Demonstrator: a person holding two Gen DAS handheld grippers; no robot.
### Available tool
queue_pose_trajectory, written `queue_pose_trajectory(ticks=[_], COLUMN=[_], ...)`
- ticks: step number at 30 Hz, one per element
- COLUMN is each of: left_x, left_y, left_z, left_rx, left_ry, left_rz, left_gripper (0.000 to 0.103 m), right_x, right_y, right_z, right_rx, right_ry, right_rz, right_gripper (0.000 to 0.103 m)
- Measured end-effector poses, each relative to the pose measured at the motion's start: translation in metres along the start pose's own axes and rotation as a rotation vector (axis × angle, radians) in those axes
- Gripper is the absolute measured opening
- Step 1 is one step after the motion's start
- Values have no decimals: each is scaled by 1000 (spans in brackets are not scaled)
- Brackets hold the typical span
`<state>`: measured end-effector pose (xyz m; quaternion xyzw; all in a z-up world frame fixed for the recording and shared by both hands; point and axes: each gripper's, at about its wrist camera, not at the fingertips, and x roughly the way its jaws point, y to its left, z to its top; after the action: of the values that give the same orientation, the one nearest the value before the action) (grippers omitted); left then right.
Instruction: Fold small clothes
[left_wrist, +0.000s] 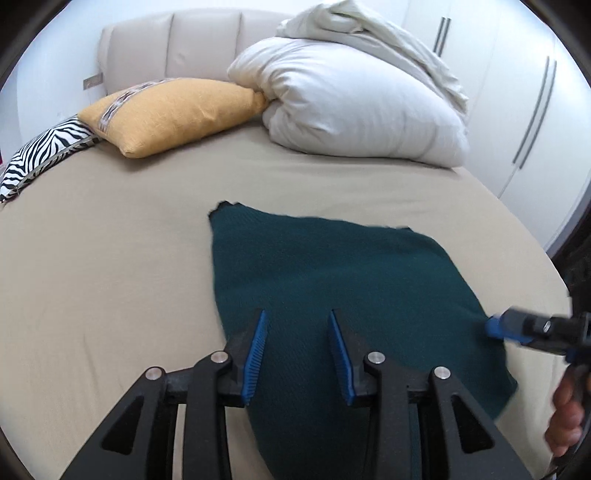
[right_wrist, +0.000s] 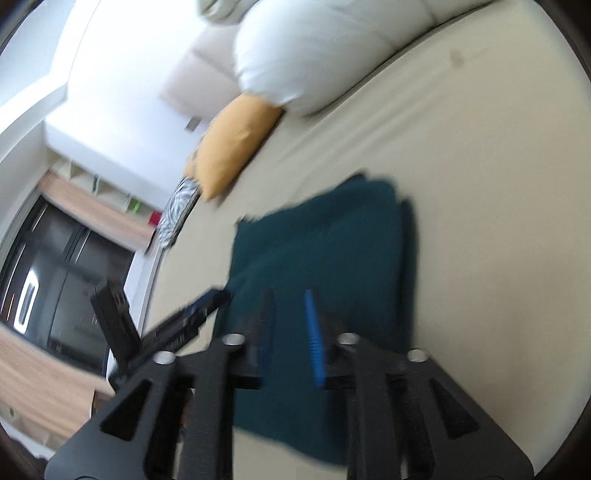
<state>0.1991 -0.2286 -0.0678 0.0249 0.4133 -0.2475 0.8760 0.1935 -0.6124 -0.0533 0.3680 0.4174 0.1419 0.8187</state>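
Dark green knit garment lies flat on the beige bed sheet, folded to a rough four-sided shape, well short of the pillows.

Left wrist view, left to right: zebra-print cushion at the far left edge of the bed, mustard cushion touching it, then a bundled white duvet against the padded headboard, white wardrobe doors beyond. Only this view shows a hand at the right edge, gripping the handle of the right gripper, whose blue tip sits at the garment's right edge; whether it touches the cloth I cannot tell.

Right wrist view, tilted and blurred: it alone shows a dark glass door and wooden shelving past the bed's left side, and the left gripper coming in at the garment's left border.

Left gripper: jaws spread, blue pads apart, nothing between them, hovering over the garment's near part.
Right gripper: jaws apart, nothing pinched, green knit visible below the gap.

Garment's long axis, as seen in the left wrist view, runs from the near edge of the bed away toward the duvet, leaning slightly left; its narrower end points near, and the far left corner shows a small notch.
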Motion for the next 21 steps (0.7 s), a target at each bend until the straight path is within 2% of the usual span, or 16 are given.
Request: queue_pose_trajectory(ticks=[1,2,3,4,5,6,7,11,13,15,17,19,20,21], left_x=[0,2,9,11,12,13,14,8,-1,-18,-31,-35,-31,-22], left_y=[-10,-19,-27,-29,-28,-24,-23,-23,-13,0,17,41,48,57], left_z=[-9,-16,-28,-33,-35,-34,-33,-36,-34,-35,-34,-30,-29,-27], left_rx=[43,87,142,161,164,152,142,156,113,68,4,-93,-127,-171], left_ry=[13,29,48,40,27,27,32,34,37,19,-18,-33,-16,26], left_rz=[4,21,58,73,71,59,51,47,12,3,10,-4,-11,-31], left_gripper=[38,38,38,39,39,39,40,39,39,41,62,72,72,72], right_x=[4,8,13,9,2,-3,-11,-32,-45,-50,-59,-71,-72,-69], right_y=[1,-3,-11,-25,-38,-47,-57,-68,-61,-42,-27,-21,-21,-20], right_z=[-13,-23,-33,-43,-51,-58,-68,-94,-96,-93,-89,-75,-68,-59], right_rx=[-9,-13,-8,27,79,131,174,187,165,123,80,57,51,46], right_ry=[34,59,72,60,27,5,-12,-9,0,-8,-19,-46,-52,-56], right_rz=[-4,-39,-77,-47,-5,13,17,43,2,-78,-162,-173,-176,-179], right_gripper=[51,53,51,50,45,35,32,31,31,44,45,53,62,65])
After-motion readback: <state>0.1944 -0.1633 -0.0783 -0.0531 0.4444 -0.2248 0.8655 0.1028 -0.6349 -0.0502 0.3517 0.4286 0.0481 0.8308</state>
